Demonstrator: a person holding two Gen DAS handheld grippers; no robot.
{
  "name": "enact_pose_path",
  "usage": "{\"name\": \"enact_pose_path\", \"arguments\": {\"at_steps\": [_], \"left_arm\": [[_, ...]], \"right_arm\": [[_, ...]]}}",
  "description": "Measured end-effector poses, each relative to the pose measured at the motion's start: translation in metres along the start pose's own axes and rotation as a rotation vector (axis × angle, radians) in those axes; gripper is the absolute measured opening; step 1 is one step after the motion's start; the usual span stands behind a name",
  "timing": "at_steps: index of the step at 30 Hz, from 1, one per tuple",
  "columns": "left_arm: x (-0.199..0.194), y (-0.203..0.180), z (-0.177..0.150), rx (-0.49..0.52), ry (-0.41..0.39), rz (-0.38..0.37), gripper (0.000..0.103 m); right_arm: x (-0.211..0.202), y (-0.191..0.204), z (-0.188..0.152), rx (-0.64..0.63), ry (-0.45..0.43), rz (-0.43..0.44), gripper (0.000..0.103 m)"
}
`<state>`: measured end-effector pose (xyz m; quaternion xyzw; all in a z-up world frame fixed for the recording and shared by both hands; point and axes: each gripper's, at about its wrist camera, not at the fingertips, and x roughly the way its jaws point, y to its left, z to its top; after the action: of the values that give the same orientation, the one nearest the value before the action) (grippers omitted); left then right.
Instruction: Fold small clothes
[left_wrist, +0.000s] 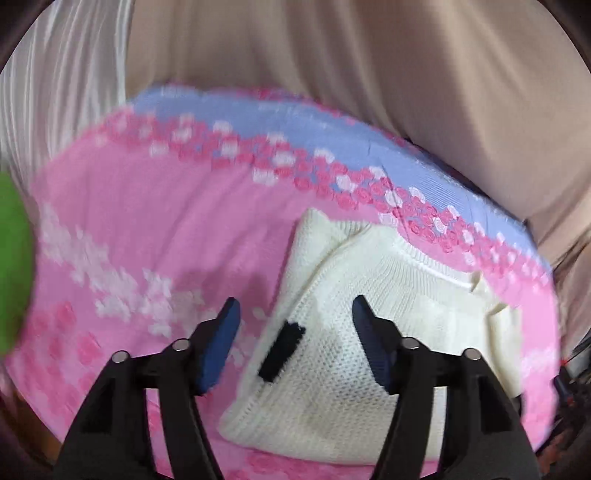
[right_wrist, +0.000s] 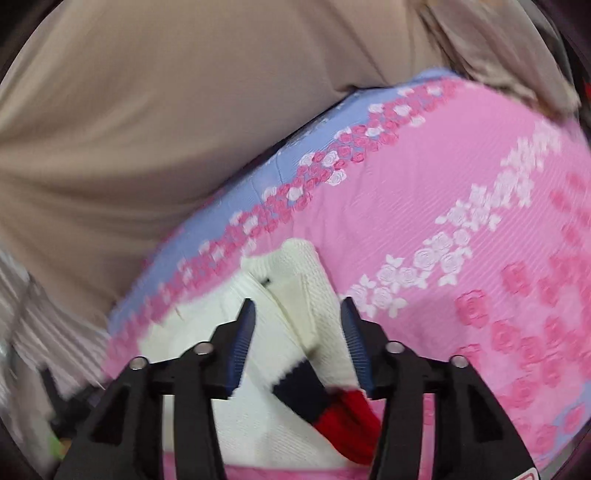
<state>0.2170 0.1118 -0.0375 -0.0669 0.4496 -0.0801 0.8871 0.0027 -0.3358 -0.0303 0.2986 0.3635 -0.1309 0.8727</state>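
Two tongs hover with jaws spread wide, gripping nothing; the left tongs (left_wrist: 295, 314) hang over a cream knitted sweater (left_wrist: 369, 332) lying on a pink flowered bedspread (left_wrist: 166, 229); between the right tongs (right_wrist: 297, 314) lies the sweater's sleeve (right_wrist: 317, 354), cuffed navy and red.

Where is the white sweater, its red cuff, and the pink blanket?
white sweater (left_wrist: 351, 332), left wrist view, knit body.
red cuff (right_wrist: 347, 421), right wrist view, ribbed sleeve end.
pink blanket (right_wrist: 424, 206), right wrist view, bare pink part.

Bright even light, motion blur, fisheye warping
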Motion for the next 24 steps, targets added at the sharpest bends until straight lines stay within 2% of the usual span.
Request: {"name": "enact_pose_path", "arguments": {"at_steps": [2, 4, 6, 8, 9, 10, 11, 12, 13, 14, 15, 16, 18, 20, 21, 23, 24], "left_arm": [[0.011, -0.012, 0.005, 0.059, 0.01, 0.02, 0.064], [0.028, -0.019, 0.009, 0.063, 0.051, 0.007, 0.063], [0.049, -0.024, 0.013, 0.059, 0.1, 0.004, 0.063], [0.066, -0.027, 0.015, 0.07, 0.138, 0.018, 0.061], [0.072, -0.029, 0.015, 0.074, 0.149, 0.01, 0.055], [0.077, -0.03, 0.016, 0.08, 0.16, 0.0, 0.04], [0.084, -0.032, 0.017, 0.086, 0.18, -0.005, 0.012], [0.09, -0.033, 0.017, 0.085, 0.202, -0.009, 0.007], [0.092, -0.032, 0.018, 0.07, 0.211, -0.013, 0.006], [0.088, -0.032, 0.02, 0.058, 0.192, -0.017, 0.005], [0.082, -0.033, 0.022, 0.06, 0.172, -0.021, 0.005], [0.07, -0.034, 0.027, 0.058, 0.148, -0.035, 0.005], [0.044, -0.033, 0.035, 0.042, 0.098, -0.065, 0.005], [0.016, -0.027, 0.047, 0.006, 0.045, -0.093, 0.005], [0.011, -0.024, 0.052, -0.01, 0.035, -0.086, 0.005], [0.02, -0.016, 0.058, -0.034, 0.032, -0.026, 0.005], [0.032, -0.012, 0.058, -0.04, 0.047, 0.01, 0.005]], "right_arm": [[0.01, 0.008, -0.008, -0.075, 0.034, -0.041, 0.058], [0.026, 0.019, -0.016, -0.152, 0.062, -0.074, 0.061], [0.037, 0.032, -0.031, -0.228, 0.093, -0.083, 0.061], [0.047, 0.056, -0.036, -0.343, 0.109, -0.067, 0.069], [0.052, 0.066, -0.038, -0.395, 0.106, -0.068, 0.073], [0.055, 0.074, -0.041, -0.44, 0.106, -0.075, 0.077], [0.066, 0.083, -0.045, -0.522, 0.114, -0.11, 0.077], [0.074, 0.09, -0.048, -0.563, 0.129, -0.149, 0.077], [0.086, 0.093, -0.05, -0.6, 0.155, -0.187, 0.064], [0.098, 0.095, -0.049, -0.624, 0.187, -0.219, 0.023], [0.103, 0.093, -0.045, -0.614, 0.208, -0.237, 0.011], [0.102, 0.092, -0.036, -0.57, 0.216, -0.226, 0.012], [0.072, 0.088, -0.005, -0.409, 0.156, -0.071, 0.011], [0.032, 0.085, 0.028, -0.279, 0.059, 0.07, 0.011], [0.023, 0.081, 0.04, -0.236, 0.032, 0.108, 0.011], [0.032, 0.069, 0.053, -0.181, 0.031, 0.113, 0.012], [0.052, 0.059, 0.055, -0.172, 0.059, 0.066, 0.012]]}}
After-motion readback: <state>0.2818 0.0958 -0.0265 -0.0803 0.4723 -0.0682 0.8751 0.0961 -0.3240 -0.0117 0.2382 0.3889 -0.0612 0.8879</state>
